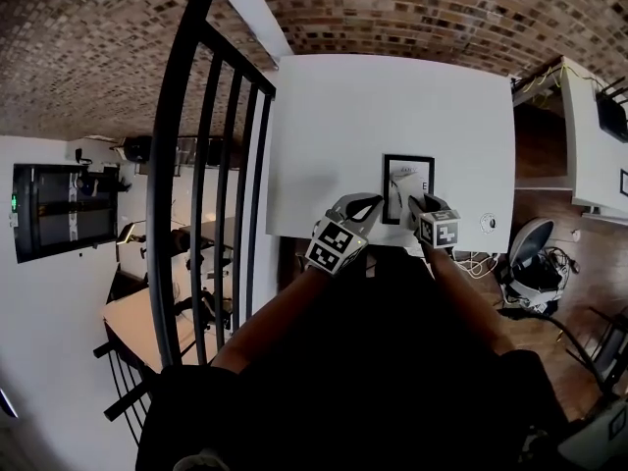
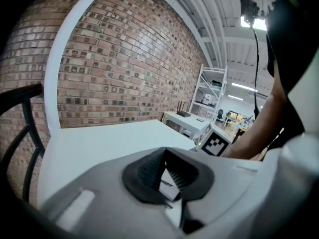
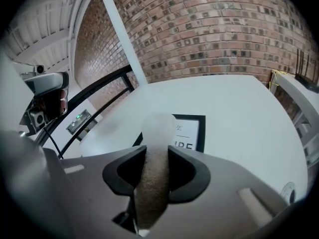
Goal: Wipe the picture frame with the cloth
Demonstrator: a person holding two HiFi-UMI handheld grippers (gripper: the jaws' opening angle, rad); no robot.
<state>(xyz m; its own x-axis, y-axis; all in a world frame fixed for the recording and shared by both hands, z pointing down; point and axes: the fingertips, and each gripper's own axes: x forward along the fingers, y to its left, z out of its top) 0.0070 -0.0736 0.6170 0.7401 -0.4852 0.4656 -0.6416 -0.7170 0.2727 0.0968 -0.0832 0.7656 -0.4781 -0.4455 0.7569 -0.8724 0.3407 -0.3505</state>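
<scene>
Picture frame [image 1: 407,188] on white table [image 1: 392,106], brick wall [image 1: 412,8].

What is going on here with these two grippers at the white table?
A person is working two handheld grippers over a white table. The right gripper is shut on a rolled cloth, held at the near end of a black picture frame that lies flat by the table's front edge. The left gripper sits at the frame's left side, and it is unclear whether it grips the frame. Wiping looks about to start.
</scene>
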